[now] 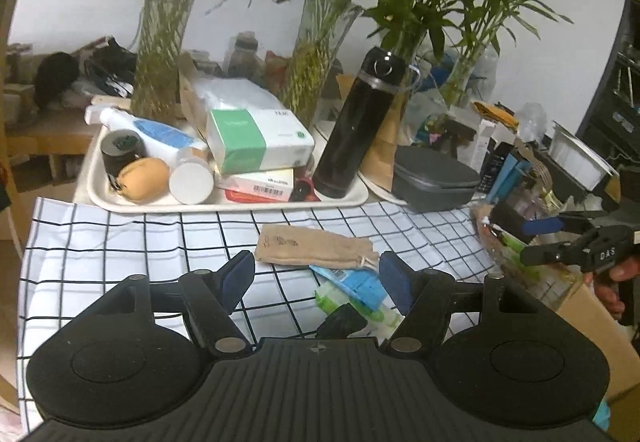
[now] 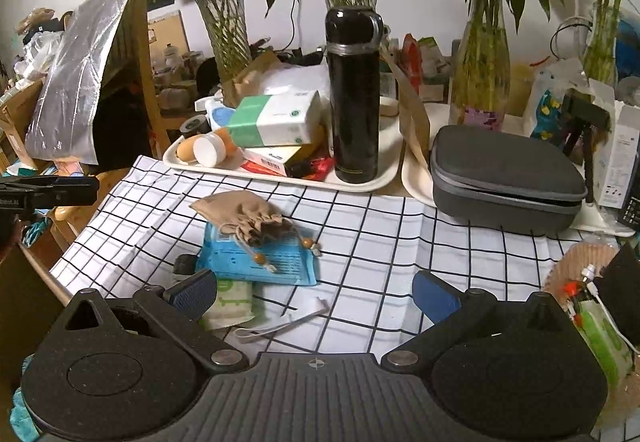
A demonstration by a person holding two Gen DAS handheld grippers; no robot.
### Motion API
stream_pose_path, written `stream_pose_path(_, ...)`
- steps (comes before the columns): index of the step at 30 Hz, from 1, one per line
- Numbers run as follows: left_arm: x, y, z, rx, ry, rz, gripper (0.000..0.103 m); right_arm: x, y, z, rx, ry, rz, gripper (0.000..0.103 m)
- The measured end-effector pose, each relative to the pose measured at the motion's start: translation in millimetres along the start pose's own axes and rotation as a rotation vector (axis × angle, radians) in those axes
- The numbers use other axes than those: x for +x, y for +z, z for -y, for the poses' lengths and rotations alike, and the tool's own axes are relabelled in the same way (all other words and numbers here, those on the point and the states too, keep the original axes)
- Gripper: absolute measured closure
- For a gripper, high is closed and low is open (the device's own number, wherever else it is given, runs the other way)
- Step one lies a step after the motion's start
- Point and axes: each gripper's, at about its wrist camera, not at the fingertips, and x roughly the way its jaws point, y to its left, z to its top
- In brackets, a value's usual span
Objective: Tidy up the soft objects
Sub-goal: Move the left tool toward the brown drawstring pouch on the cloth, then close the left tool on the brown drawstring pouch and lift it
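A beige drawstring pouch [image 1: 316, 244] [image 2: 244, 210] lies on the checked cloth [image 1: 120, 242], partly on top of a blue packet [image 1: 356, 282] [image 2: 256, 258]. Under the packet's near edge sits a green-and-white tissue pack [image 1: 352, 306] [image 2: 232, 302]. My left gripper [image 1: 316, 282] hovers open just short of this pile, its right pad beside the blue packet, with no pad pressing on anything. My right gripper [image 2: 314, 294] is open over bare cloth, its left finger over the tissue pack. It also shows at the right edge of the left wrist view, the right gripper [image 1: 532, 241], held by a hand.
A white tray [image 1: 224, 204] behind the cloth holds a black flask [image 1: 356, 130], boxes, bottles and jars. A grey zip case [image 2: 504, 178] sits at the right, glass vases with bamboo behind. A white strap [image 2: 280, 326] lies on the cloth. A cluttered basket [image 2: 576, 266] stands at the right edge.
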Motion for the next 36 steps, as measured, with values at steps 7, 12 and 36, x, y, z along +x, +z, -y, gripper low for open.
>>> stream_pose_path(7,26,-6,-20,-0.046,-0.025,-0.054,0.035,18,2,8,0.000,-0.006,-0.033,0.000)
stream_pose_path(12,38,-8,-26,-0.056,-0.032,-0.071,0.035,31,5,13,0.003,-0.002,-0.052,0.000)
stream_pose_path(36,130,-26,-107,-0.853,-0.270,-0.115,0.057,60,16,4,0.006,0.044,-0.078,0.000)
